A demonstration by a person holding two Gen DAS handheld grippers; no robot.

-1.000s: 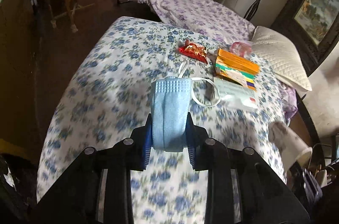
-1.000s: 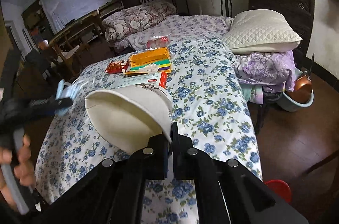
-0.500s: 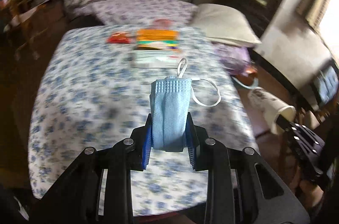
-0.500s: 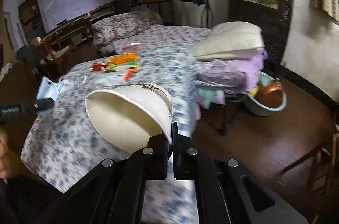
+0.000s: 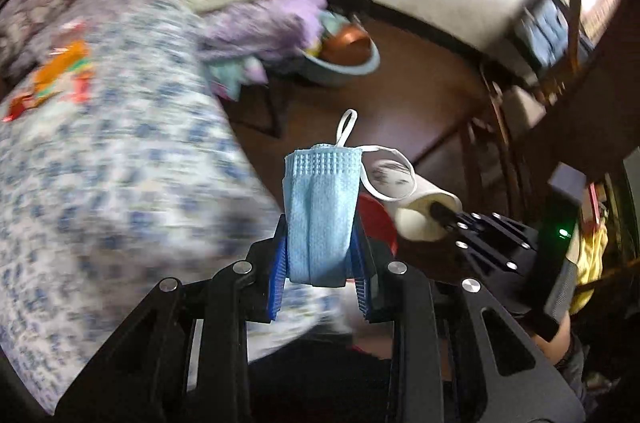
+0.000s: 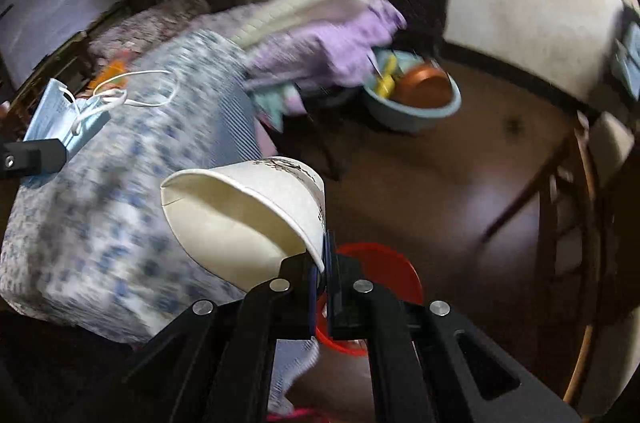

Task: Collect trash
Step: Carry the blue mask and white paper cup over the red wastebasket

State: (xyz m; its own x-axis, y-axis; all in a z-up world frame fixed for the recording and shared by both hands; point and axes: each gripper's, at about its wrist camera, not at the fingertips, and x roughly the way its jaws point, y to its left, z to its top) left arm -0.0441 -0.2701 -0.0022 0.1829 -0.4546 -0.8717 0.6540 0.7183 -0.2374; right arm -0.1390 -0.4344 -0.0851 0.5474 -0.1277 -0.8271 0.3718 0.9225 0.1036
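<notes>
Both hands have swung off the bed (image 5: 100,183) toward the red bin (image 6: 380,271)! The left gripper (image 5: 320,275) clamps the blue face mask (image 5: 320,215) beside the bin; the right gripper (image 6: 324,279) pinches the paper cup (image 6: 244,215) just above it. Drop-off looks imminent.

Folded pale-blue pleated face mask (image 5: 320,215) with white elastic ear loops, standing upright, its lower end pinched between blue pads. Crushed white paper cup (image 6: 248,215) with dark printed marks near the rim, lying tilted, open mouth toward the camera, its rim clamped. Round red plastic bin (image 6: 384,263) on the dark wooden floor below the cup.
</notes>
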